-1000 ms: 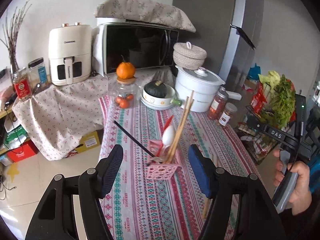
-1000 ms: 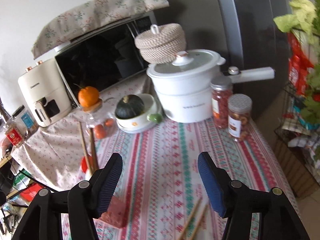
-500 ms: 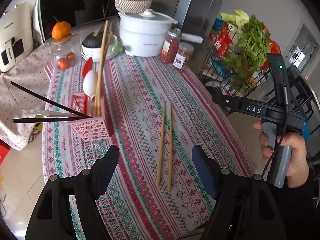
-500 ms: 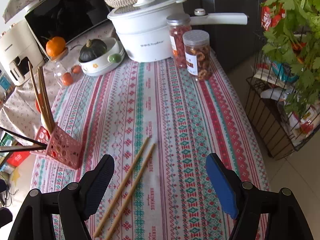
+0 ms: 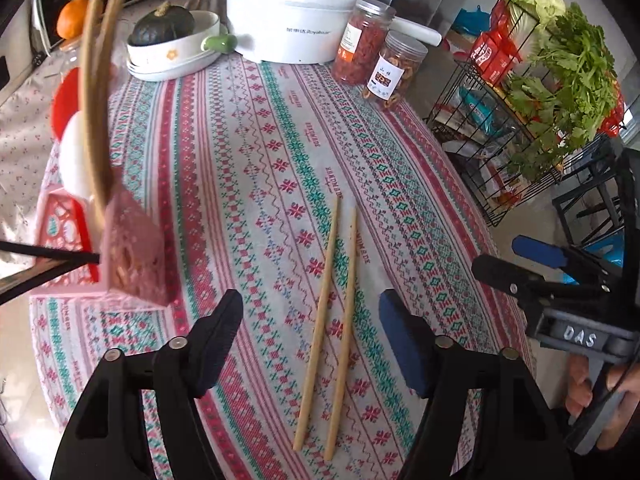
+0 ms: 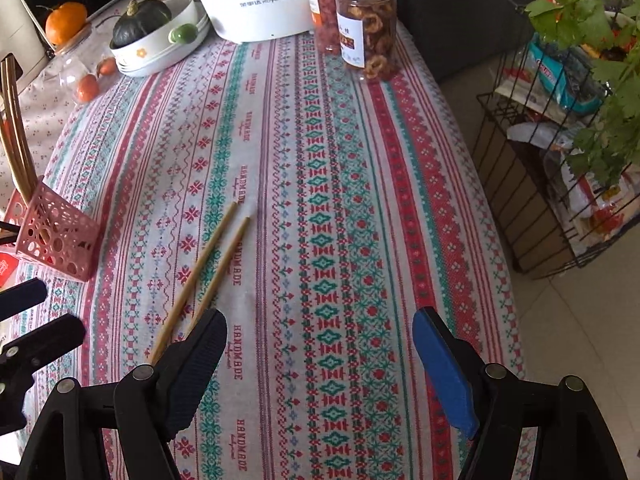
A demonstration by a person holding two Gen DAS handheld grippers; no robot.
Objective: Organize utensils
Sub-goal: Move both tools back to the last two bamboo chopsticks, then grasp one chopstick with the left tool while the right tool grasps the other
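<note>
Two wooden chopsticks (image 5: 326, 332) lie side by side, nearly parallel, on the striped cloth of the worktop (image 5: 248, 152), well apart from everything else on it. The left claw (image 5: 310, 320) hangs above their near half with one finger on either side of the pair; its jaws have just been closing in, yet they are still spread and no pad touches the sticks. The right claw (image 6: 320, 338) hovers over bare cloth to the right of the chopsticks, its jaws wide apart with nothing between them, its left finger covering the sticks' near tips in that view.

At the left edge of the worktop stands a pink holder (image 6: 56, 236) with a pierced wall, already carrying more chopsticks (image 5: 98, 92), a white spoon (image 5: 74, 156) and dark sticks. At the far end sit a white pot (image 5: 292, 12), two jars (image 5: 394, 68) and a bowl (image 5: 172, 54) holding a green squash.
</note>
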